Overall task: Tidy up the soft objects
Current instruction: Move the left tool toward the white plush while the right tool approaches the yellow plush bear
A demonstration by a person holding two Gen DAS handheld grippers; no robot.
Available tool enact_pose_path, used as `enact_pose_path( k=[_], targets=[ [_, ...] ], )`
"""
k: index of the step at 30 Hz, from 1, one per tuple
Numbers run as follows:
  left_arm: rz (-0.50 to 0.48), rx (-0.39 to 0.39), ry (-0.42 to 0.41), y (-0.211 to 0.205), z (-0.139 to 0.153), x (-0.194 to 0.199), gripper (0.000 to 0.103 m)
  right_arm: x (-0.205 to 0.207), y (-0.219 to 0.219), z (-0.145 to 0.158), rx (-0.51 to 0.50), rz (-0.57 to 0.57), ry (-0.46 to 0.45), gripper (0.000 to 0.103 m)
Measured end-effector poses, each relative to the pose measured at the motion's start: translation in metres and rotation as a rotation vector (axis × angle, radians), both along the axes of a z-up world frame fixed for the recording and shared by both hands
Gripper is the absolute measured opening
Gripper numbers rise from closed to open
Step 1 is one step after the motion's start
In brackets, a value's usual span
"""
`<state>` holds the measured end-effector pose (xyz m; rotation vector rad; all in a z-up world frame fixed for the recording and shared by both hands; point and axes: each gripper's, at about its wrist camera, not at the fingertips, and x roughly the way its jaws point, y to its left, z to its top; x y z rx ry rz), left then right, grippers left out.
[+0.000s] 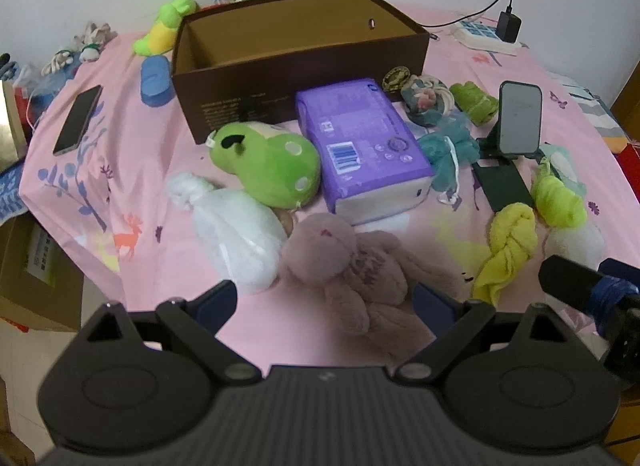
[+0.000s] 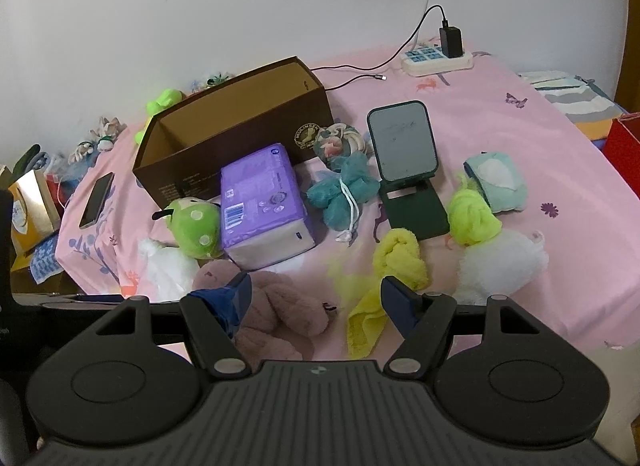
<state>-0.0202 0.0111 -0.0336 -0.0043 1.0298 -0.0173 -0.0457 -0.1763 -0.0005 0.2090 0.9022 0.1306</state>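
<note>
Both tools are spread wide, gripping nothing. The left tool (image 1: 326,300) hangs over the pink plush rabbit (image 1: 360,270) on the pink bedsheet (image 1: 120,169); the right tool (image 2: 316,294) hovers between that rabbit and the yellow towel (image 2: 396,262). The brown box (image 1: 296,61) stands behind.

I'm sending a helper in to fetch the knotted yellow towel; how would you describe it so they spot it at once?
Start at the brown cardboard box on the pink bedsheet, then come forward past the dark green phone stand. The yellow towel lies just in front of the stand's base. It is a duller yellow, twisted into a knot, unlike the brighter lime-green bundle beside it.
</note>
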Motion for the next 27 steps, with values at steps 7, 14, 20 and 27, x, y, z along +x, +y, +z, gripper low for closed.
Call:
enact_pose_path(
  k=[7, 14, 20, 27],
  targets=[
    [0.028, 0.015, -0.002, 0.009, -0.004, 0.003, 0.094, 0.004, 0.005, -0.006, -0.014, 0.008, 0.011, 0.057],
    [0.053, 0.054, -0.033, 0.019, -0.006, 0.007, 0.094, 0.009, 0.009, -0.011, -0.012, 0.018, 0.012, 0.057],
    [0.083, 0.102, -0.045, 0.028, -0.011, 0.018, 0.094, 0.020, 0.007, -0.020, 0.015, 0.035, 0.032, 0.056],
    [0.100, 0.099, -0.022, 0.027, -0.014, 0.035, 0.094, 0.043, 0.010, -0.022, 0.031, 0.096, 0.022, 0.056]
  ],
)
